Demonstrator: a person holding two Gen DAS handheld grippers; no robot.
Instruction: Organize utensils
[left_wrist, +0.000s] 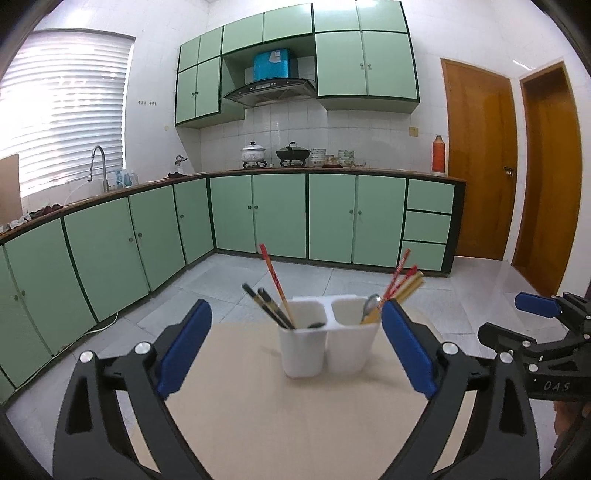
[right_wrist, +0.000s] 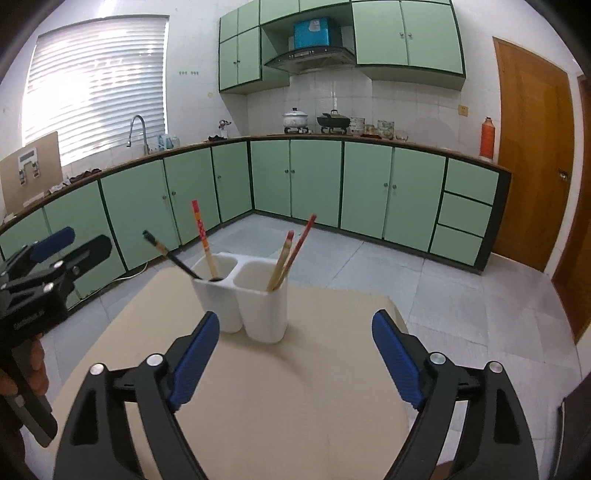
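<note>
A white two-compartment utensil holder (left_wrist: 327, 338) (right_wrist: 255, 295) stands upright on a beige table (left_wrist: 288, 413) (right_wrist: 266, 398). Its left compartment holds black chopsticks (left_wrist: 269, 306) (right_wrist: 168, 254) and a red-topped chopstick (left_wrist: 275, 282) (right_wrist: 202, 236). Its right compartment holds red and wooden chopsticks (left_wrist: 400, 277) (right_wrist: 291, 251) and a metal spoon (left_wrist: 371, 304). My left gripper (left_wrist: 295, 343) is open and empty, just short of the holder. My right gripper (right_wrist: 295, 354) is open and empty, near the holder's front; it also shows in the left wrist view (left_wrist: 535, 314).
The table stands in a kitchen with green cabinets (left_wrist: 280, 218), a counter with pots (left_wrist: 291, 153), a sink tap (left_wrist: 98, 166) and wooden doors (left_wrist: 480, 166). A tiled floor (right_wrist: 461, 295) surrounds the table. The left gripper shows at the left of the right wrist view (right_wrist: 62, 247).
</note>
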